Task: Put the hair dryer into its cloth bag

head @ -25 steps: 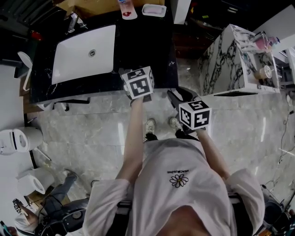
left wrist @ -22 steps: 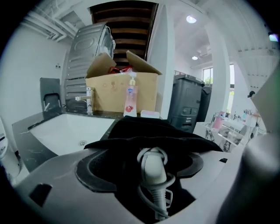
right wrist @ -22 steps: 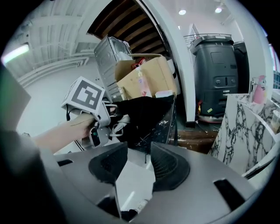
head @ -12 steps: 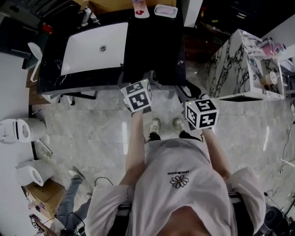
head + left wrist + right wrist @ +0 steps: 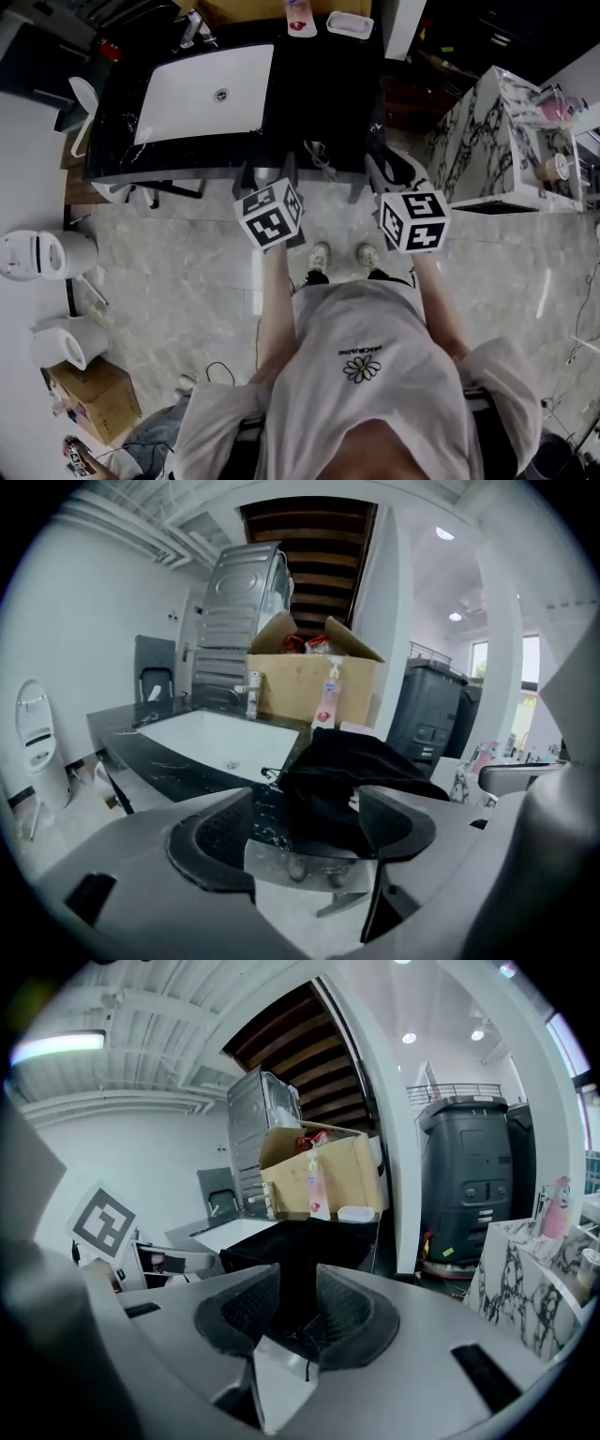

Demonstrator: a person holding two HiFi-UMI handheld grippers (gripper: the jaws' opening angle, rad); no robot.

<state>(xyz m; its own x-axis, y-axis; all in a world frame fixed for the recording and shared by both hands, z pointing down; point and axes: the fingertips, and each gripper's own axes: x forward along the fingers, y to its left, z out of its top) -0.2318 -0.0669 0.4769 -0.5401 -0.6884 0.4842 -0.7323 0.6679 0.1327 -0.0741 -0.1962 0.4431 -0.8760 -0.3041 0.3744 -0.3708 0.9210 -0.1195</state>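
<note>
The black cloth bag (image 5: 361,766) lies heaped on the black counter (image 5: 122,159), right of the sink, with its drawstring (image 5: 319,155) trailing over the front edge. I cannot make out the hair dryer in any view. My left gripper (image 5: 309,808) hangs in front of the counter, jaws wide open and empty, the bag a little beyond them. In the head view the left gripper (image 5: 270,183) is at the counter's front and my right gripper (image 5: 389,178) at its right corner. The right gripper's (image 5: 298,1302) jaws are closing, and black bag fabric (image 5: 298,1269) fills the narrow gap between them.
A white sink (image 5: 206,94) with a faucet (image 5: 192,28) takes the counter's left part. A cardboard box (image 5: 314,682), a pink bottle (image 5: 328,700) and a soap dish (image 5: 349,23) stand at the back. A marble-patterned cabinet (image 5: 478,131) is to the right, a toilet (image 5: 42,253) to the left.
My left gripper has drawn back from over the counter toward the person. The right gripper has risen slightly beside the counter's right corner.
</note>
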